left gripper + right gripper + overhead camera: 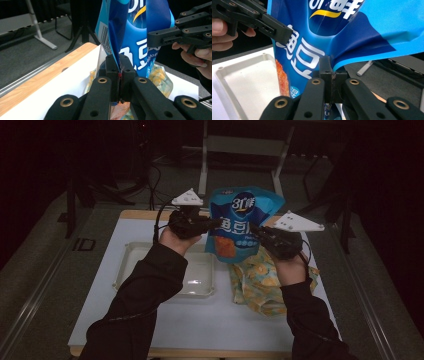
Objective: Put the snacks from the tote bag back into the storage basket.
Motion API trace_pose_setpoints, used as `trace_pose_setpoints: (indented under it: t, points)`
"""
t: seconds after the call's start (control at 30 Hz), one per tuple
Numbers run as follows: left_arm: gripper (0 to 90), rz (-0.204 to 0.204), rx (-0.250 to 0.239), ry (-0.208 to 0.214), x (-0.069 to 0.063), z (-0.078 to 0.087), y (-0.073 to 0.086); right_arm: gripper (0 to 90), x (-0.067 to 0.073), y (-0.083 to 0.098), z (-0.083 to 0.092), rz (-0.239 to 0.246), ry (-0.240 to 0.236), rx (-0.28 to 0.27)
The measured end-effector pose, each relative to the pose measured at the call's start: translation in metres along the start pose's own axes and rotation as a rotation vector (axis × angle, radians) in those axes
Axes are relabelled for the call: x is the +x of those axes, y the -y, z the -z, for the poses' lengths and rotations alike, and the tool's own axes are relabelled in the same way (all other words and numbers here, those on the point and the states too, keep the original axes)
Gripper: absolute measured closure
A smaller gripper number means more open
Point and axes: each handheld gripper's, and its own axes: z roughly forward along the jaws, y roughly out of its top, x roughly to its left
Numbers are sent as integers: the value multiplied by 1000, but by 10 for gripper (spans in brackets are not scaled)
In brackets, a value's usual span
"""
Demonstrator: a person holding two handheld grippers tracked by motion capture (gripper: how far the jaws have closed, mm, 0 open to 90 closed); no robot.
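Currently both grippers clamped on blue snack bag (239, 222), held up in the air above table (210, 325). Left gripper (216, 223) pinching bag's left edge, jaws fully closed on the film; same pinch seen up close in left gripper view (119, 75), bag (132, 45) rising upright from the jaws. Right gripper (256, 231) pinching right edge, jaws closed tight on a fold of the bag (342, 37); grip point (331, 75). Bag upright, slightly crumpled, printed front toward camera. Below: clear tray (131, 251) on left part of table, yellow patterned cloth bag (257, 287) lying just right of tray, under the lifted bag. Hands (175, 240) and (292, 269) in dark sleeves.
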Motion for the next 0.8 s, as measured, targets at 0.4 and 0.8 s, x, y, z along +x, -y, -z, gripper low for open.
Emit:
trace_pose_setpoints:
  t: [0.4,0.8]
  points:
    - [896,26,-6,-33,13,36,17,898,30,-12,-25,25,-39,-1]
    - [896,46,-11,-55,22,58,35,899,53,-12,-43,32,-60,-6]
